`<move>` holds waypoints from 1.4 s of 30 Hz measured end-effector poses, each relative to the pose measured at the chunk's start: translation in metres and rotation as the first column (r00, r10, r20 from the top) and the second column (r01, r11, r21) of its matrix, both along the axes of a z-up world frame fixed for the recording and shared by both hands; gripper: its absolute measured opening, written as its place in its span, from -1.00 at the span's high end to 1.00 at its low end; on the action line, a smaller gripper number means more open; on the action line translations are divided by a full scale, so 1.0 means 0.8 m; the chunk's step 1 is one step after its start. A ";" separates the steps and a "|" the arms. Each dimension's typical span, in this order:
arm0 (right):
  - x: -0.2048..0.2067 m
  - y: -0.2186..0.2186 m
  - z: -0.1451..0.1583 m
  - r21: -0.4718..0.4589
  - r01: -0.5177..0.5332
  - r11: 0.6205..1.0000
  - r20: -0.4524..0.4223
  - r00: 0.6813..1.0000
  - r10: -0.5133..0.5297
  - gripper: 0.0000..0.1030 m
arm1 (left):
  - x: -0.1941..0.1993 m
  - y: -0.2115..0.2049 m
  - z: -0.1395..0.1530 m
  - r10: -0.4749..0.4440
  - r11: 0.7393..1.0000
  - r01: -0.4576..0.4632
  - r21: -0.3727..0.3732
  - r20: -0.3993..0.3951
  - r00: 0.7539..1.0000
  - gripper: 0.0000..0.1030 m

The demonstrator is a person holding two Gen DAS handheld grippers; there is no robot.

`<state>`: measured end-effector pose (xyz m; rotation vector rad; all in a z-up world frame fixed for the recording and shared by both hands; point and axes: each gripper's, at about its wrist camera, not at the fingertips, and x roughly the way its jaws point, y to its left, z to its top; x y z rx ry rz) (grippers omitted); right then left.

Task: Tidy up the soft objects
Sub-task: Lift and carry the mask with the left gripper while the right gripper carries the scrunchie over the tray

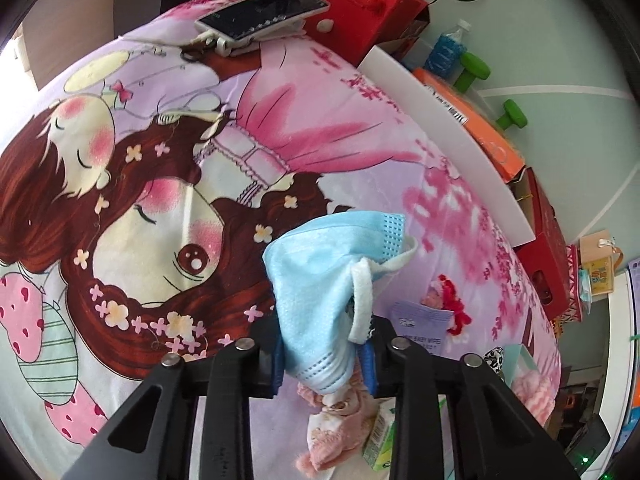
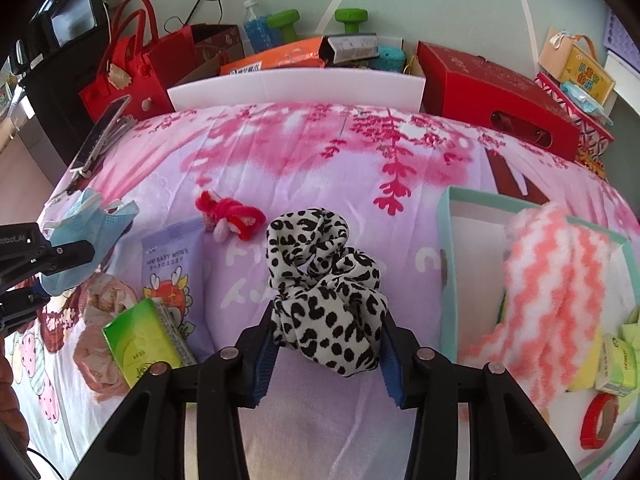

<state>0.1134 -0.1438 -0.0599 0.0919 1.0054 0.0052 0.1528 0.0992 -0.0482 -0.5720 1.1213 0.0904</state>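
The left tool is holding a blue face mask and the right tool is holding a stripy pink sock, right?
Not quite. The left tool does hold the blue face mask, but the right tool holds a black-and-white spotted scrunchie, not a sock. The right wrist view shows it between the blue pads. The stripy pink sock hangs over the edge of the box, beside that tool.

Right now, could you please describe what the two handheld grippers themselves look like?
Both match: the left gripper and the right gripper have black plastic frames with triangular cut-outs, round silver pins on the linkages, and ribbed blue pads lining the jaws. The right view shows white lettering on the left gripper's side. No cables or sleeves are visible.
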 end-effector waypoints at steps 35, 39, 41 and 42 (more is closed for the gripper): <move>-0.051 -0.087 0.087 0.051 0.175 0.983 0.203 0.962 -0.182 0.10 | -0.028 -0.089 0.086 -0.183 0.983 0.176 0.050 0.186 0.965 0.56; -0.063 -0.119 0.090 0.053 0.252 0.966 0.206 0.944 -0.258 0.10 | -0.031 -0.114 0.091 -0.225 0.974 0.218 0.058 0.197 0.954 0.56; -0.068 -0.139 0.089 0.069 0.292 0.954 0.201 0.933 -0.300 0.10 | -0.033 -0.127 0.094 -0.251 0.968 0.242 0.072 0.204 0.946 0.56; -0.072 -0.150 0.088 0.075 0.315 0.946 0.196 0.926 -0.324 0.10 | -0.034 -0.135 0.095 -0.267 0.963 0.257 0.078 0.207 0.941 0.56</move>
